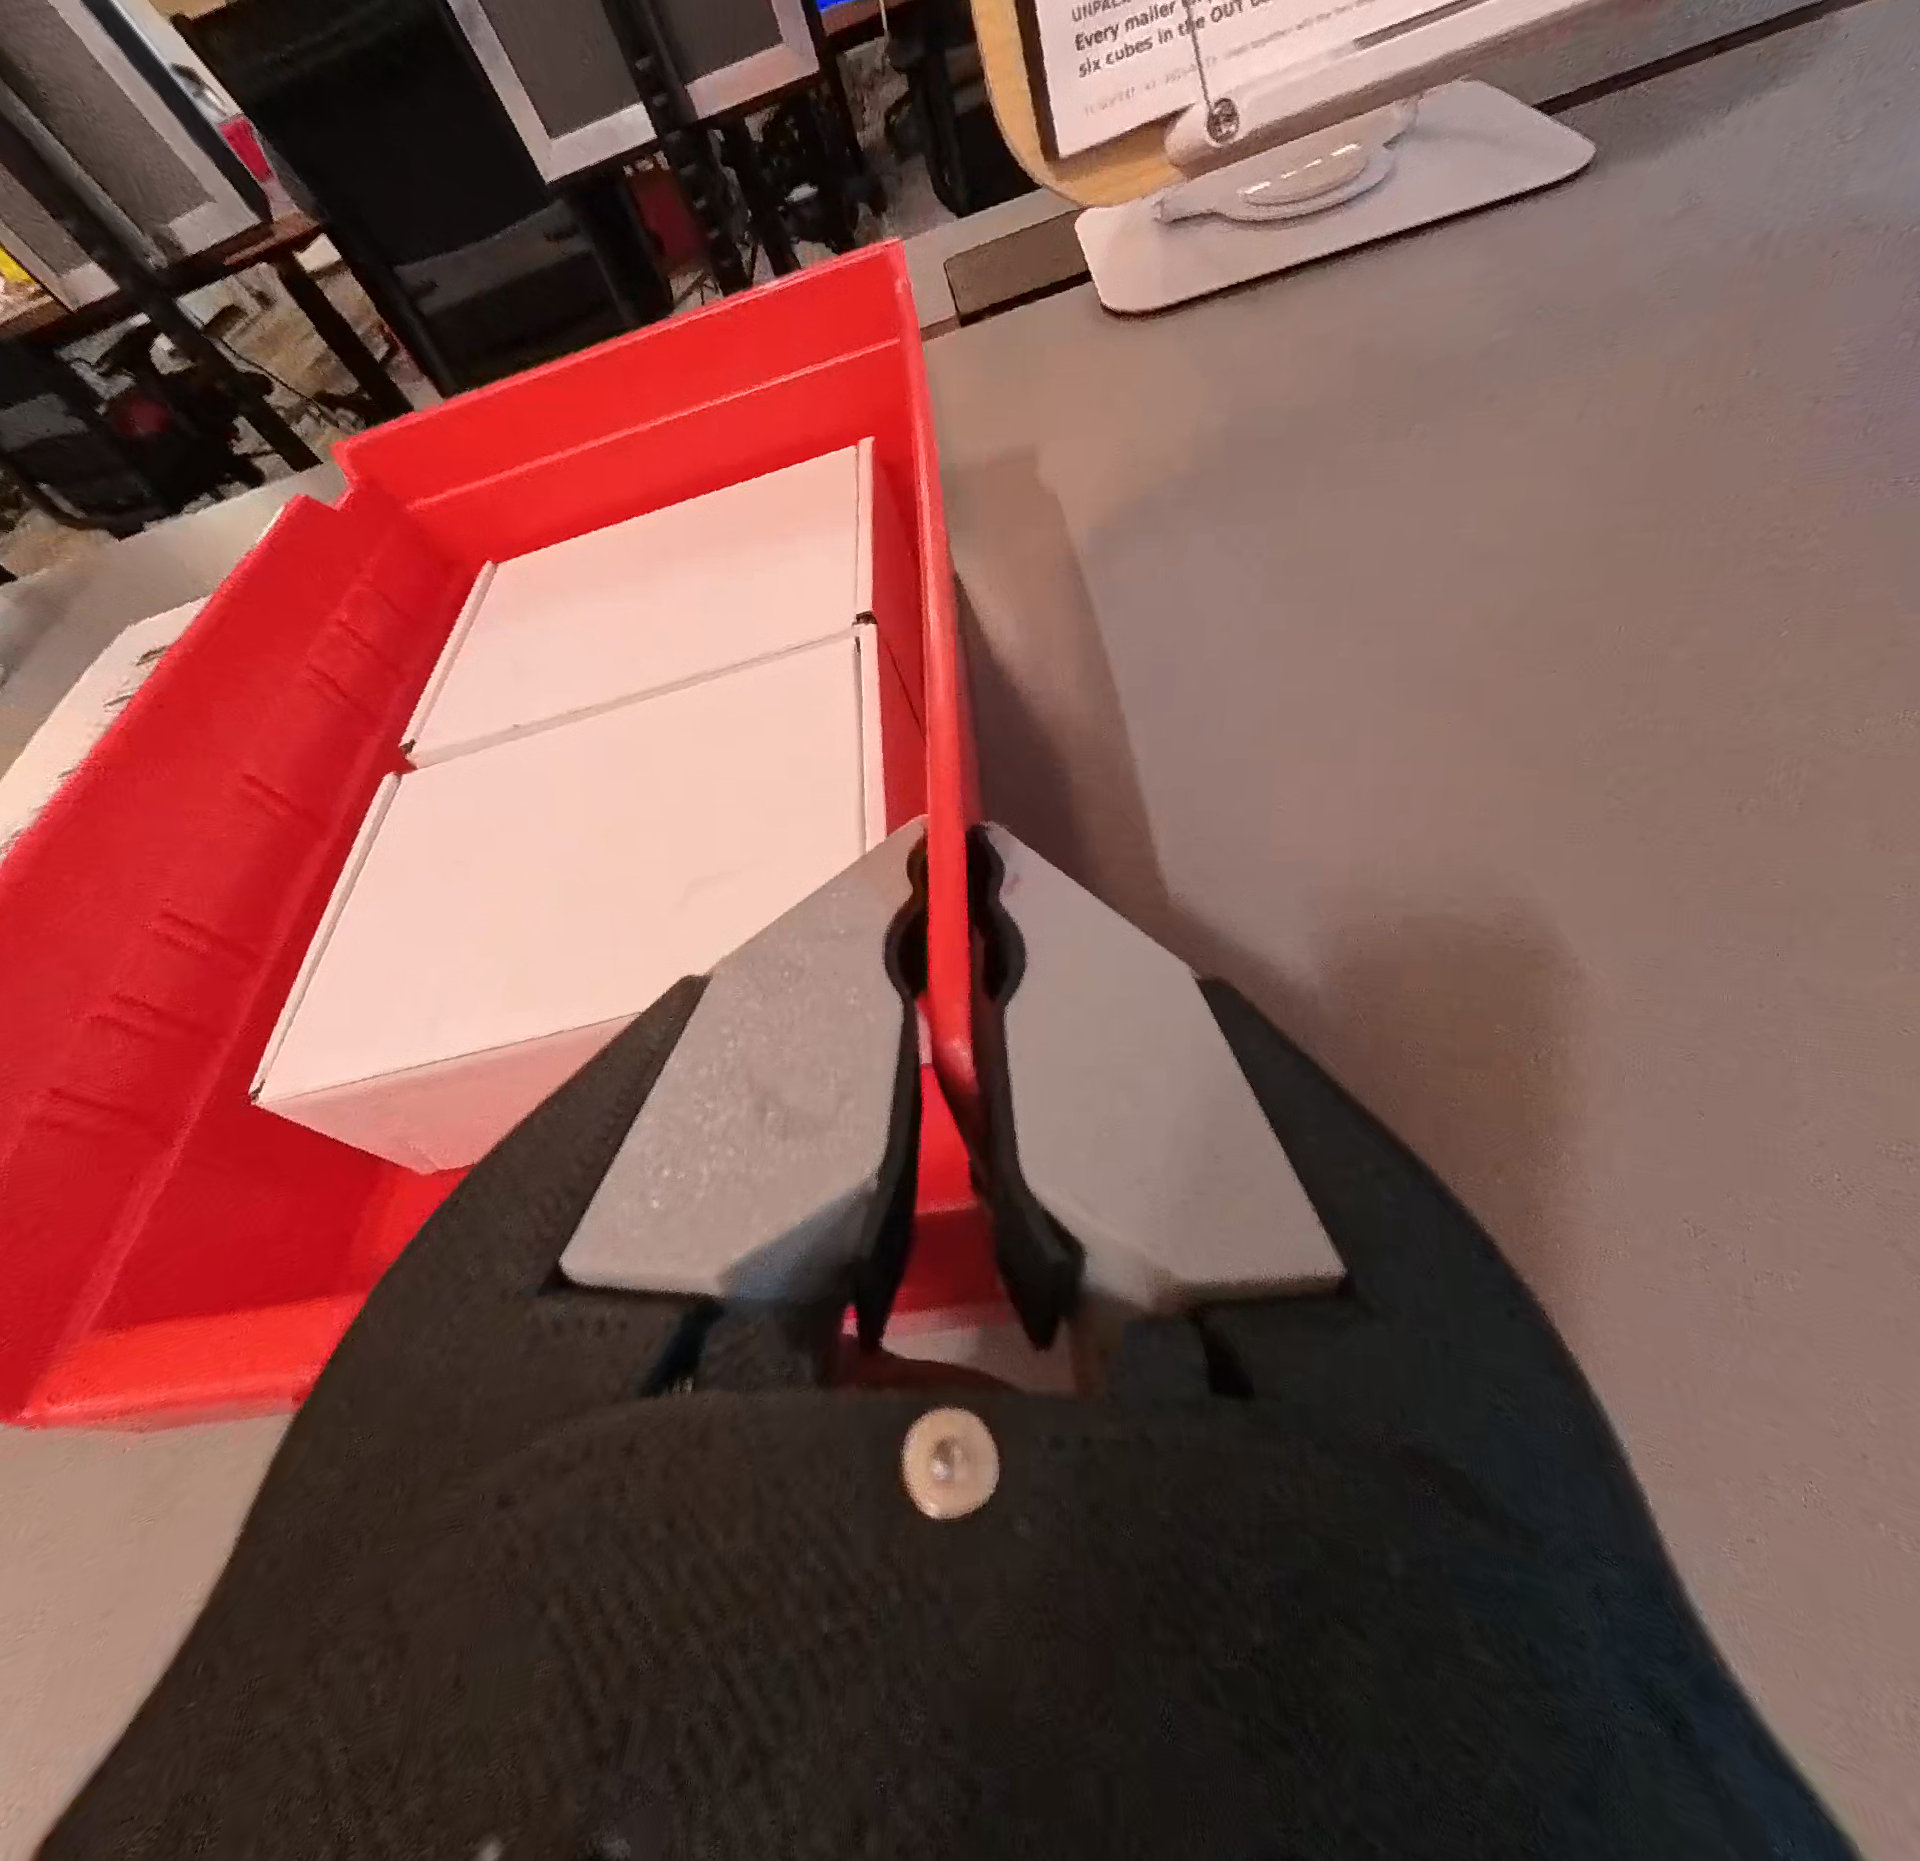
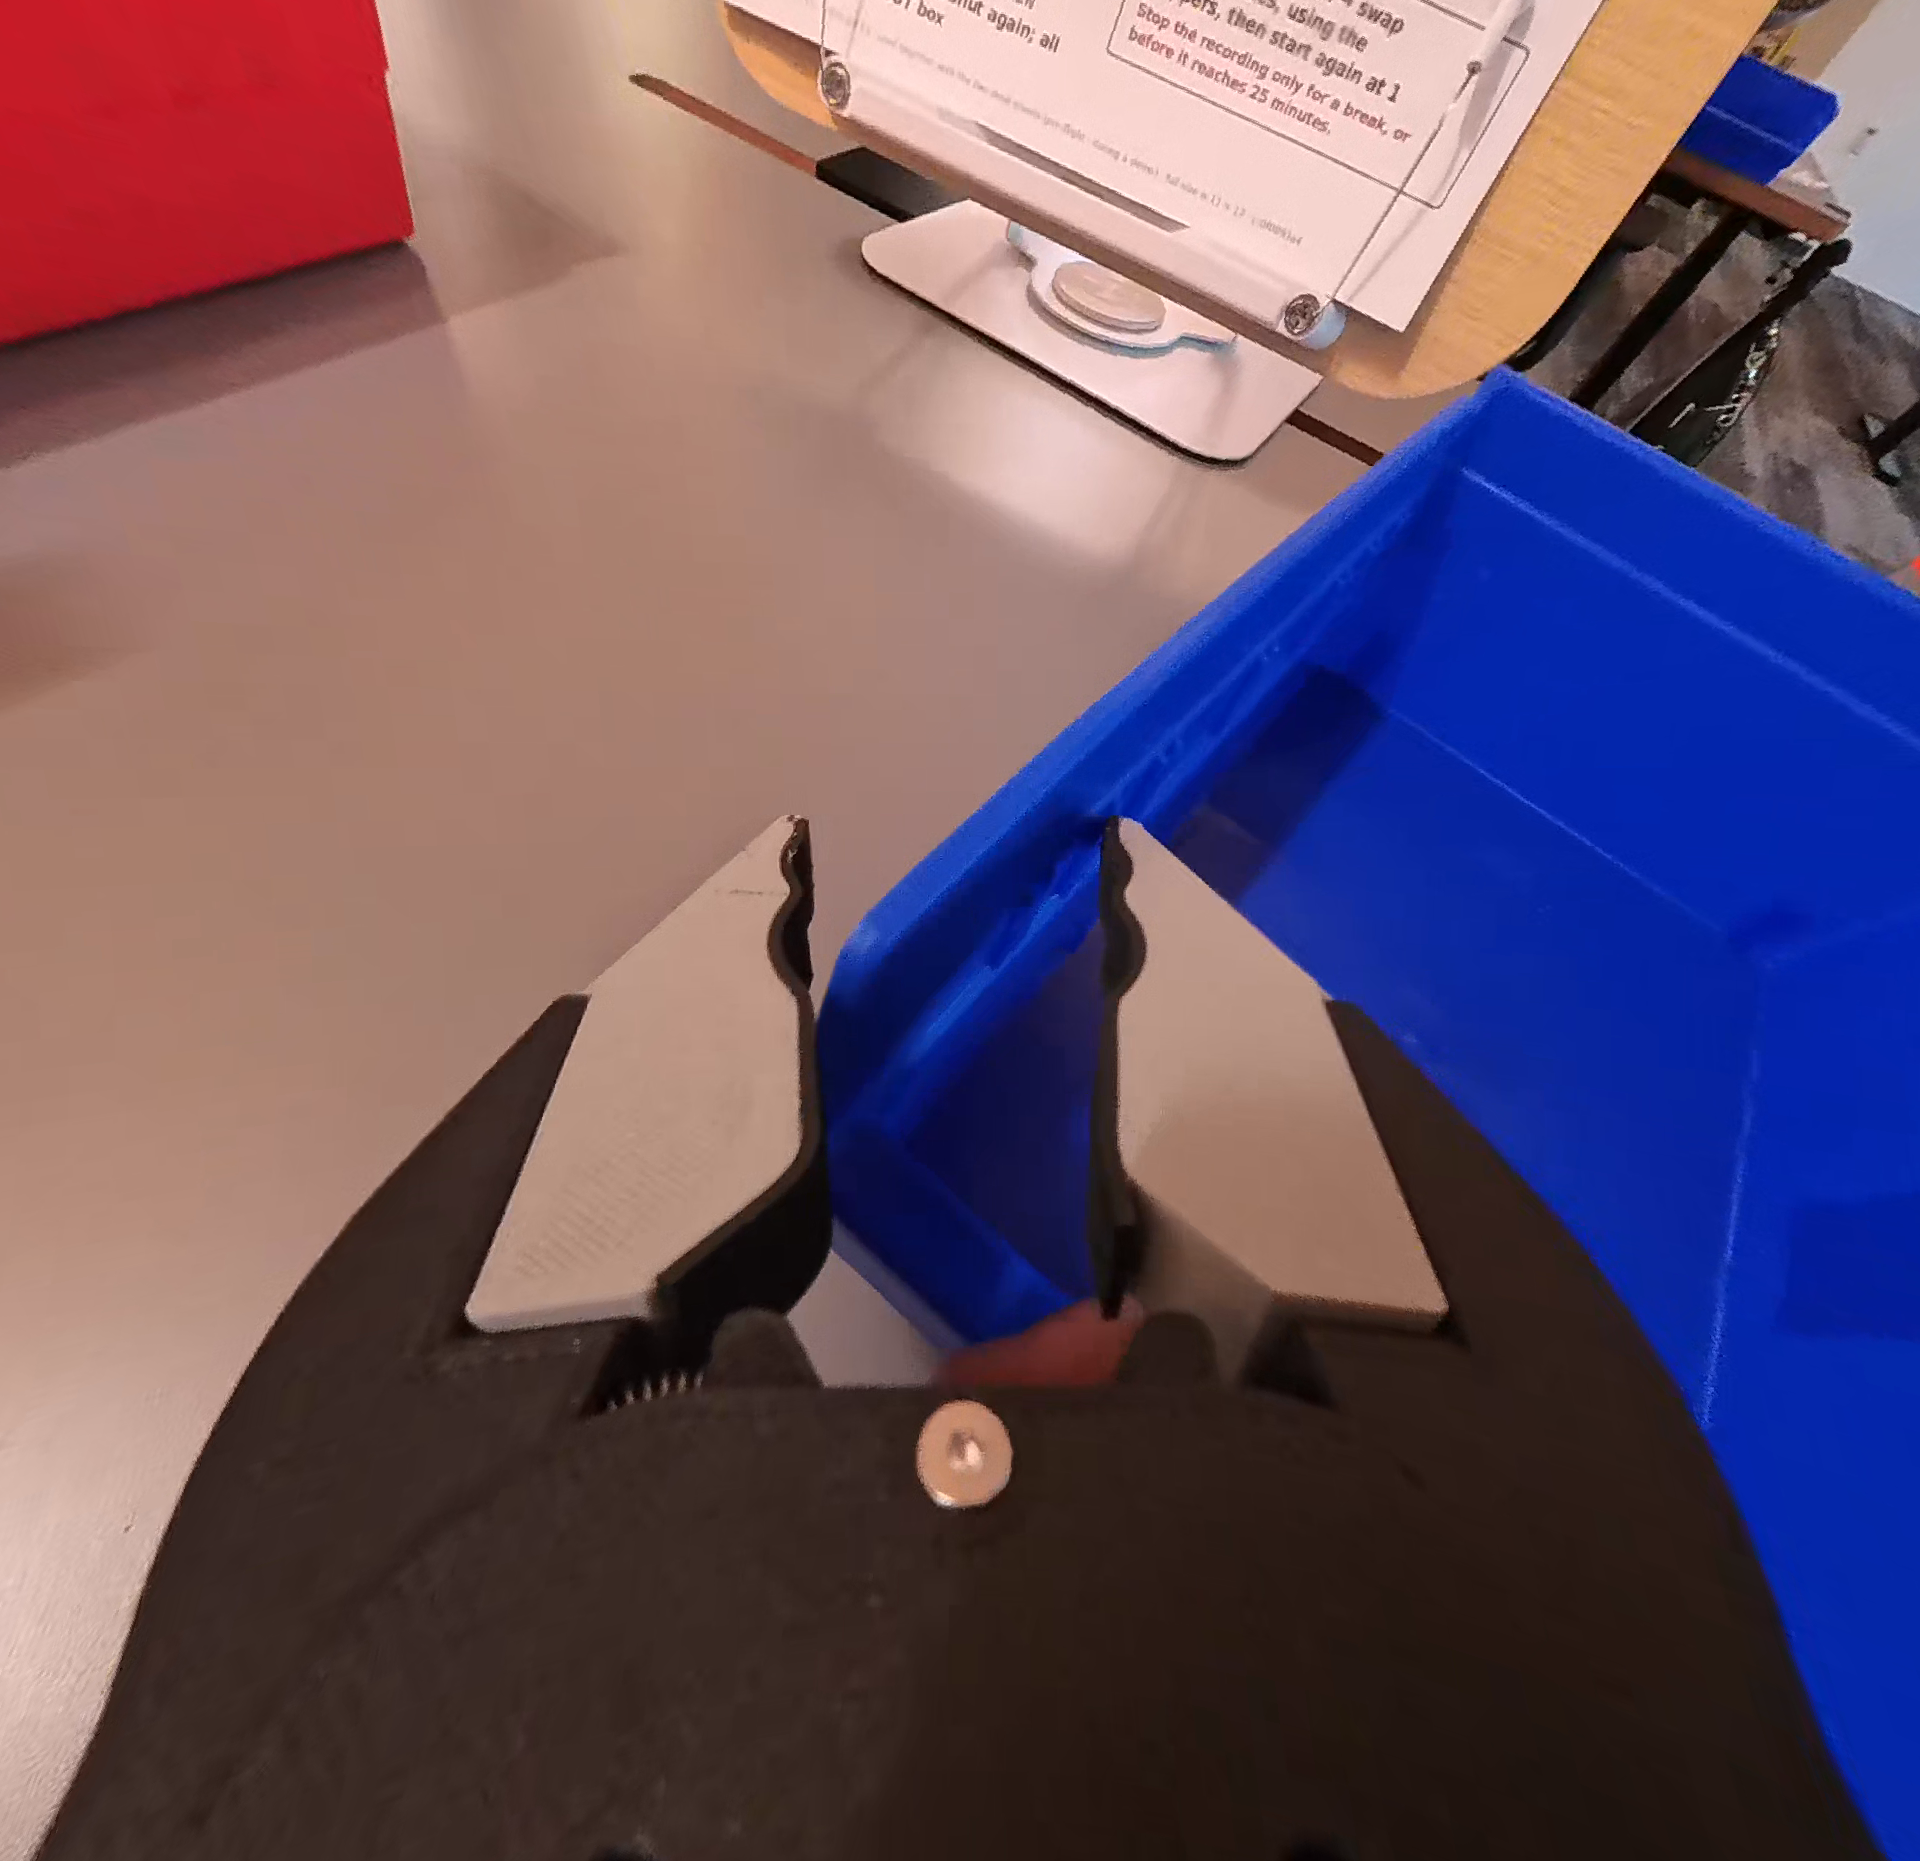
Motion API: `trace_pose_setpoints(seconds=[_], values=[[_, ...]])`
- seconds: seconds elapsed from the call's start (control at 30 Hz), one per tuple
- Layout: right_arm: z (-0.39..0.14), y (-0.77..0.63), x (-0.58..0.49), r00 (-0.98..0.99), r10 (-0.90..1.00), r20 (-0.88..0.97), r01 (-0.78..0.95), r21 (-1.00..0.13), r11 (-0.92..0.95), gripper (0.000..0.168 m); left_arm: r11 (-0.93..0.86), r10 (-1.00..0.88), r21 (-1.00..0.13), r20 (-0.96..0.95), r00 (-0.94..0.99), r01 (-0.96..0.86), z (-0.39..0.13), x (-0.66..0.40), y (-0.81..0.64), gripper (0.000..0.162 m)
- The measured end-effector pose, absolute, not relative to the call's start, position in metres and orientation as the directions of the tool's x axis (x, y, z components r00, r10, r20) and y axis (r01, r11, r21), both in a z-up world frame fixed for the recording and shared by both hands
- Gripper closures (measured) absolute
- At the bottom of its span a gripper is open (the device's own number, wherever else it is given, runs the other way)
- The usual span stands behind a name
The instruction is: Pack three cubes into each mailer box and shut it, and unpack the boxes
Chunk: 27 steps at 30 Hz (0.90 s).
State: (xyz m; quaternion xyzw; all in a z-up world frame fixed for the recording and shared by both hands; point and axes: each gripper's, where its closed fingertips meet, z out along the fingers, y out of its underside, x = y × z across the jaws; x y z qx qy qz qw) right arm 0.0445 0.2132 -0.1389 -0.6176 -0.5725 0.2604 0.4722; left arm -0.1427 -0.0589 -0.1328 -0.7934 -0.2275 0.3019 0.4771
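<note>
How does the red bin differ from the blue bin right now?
The red bin holds two shut white boxes; the blue bin shows nothing inside, as far as visible. The left tool is shut on the red bin's wall; the right tool straddles the blue bin's wall, open. Both sit on the grey table.

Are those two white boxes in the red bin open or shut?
Shut: both white boxes show flat, closed lids, lying side by side inside the red bin.

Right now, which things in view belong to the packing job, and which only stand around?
Job:
- red bin, left gripper shut on its wall
- two closed white mailer boxes inside it
- blue bin, right gripper astride its wall

Around:
- instruction sheet stand
- grey table
</note>
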Motion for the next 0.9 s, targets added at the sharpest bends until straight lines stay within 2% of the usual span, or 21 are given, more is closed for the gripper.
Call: trace_pose_setpoints(seconds=[0.13,0.23,0.47,0.53,0.6,0.9], values=[[-0.140,0.220,0.044,0.199,0.961,0.194,0.477,-0.875,0.078,0.117,-0.413,0.659,-0.903,-0.210,0.722,0.115,-0.132,-0.146,-0.048,0.155],[-0.142,0.231,0.053,0.252,0.956,0.150,0.471,-0.882,0.014,0.132,-0.409,0.676,-0.904,-0.208,0.707,0.126,-0.131,-0.148,-0.047,0.157],[-0.139,0.268,0.083,0.445,0.834,0.325,0.507,-0.860,0.065,0.164,-0.405,0.691,-0.903,-0.202,0.693,0.140,-0.132,-0.150,-0.048,0.158],[-0.139,0.269,0.086,0.442,0.841,0.311,0.499,-0.865,0.058,0.165,-0.371,0.677,-0.914,-0.146,0.721,0.164,-0.131,-0.146,-0.047,0.155],[-0.139,0.269,0.088,0.454,0.838,0.302,0.497,-0.866,0.043,0.164,-0.336,0.666,-0.927,-0.112,0.737,0.163,-0.123,-0.143,-0.049,0.157],[-0.136,0.274,0.095,0.549,0.757,0.355,0.488,-0.871,0.055,0.164,-0.348,0.661,-0.924,-0.122,0.740,0.158,-0.118,-0.138,-0.055,0.159]])
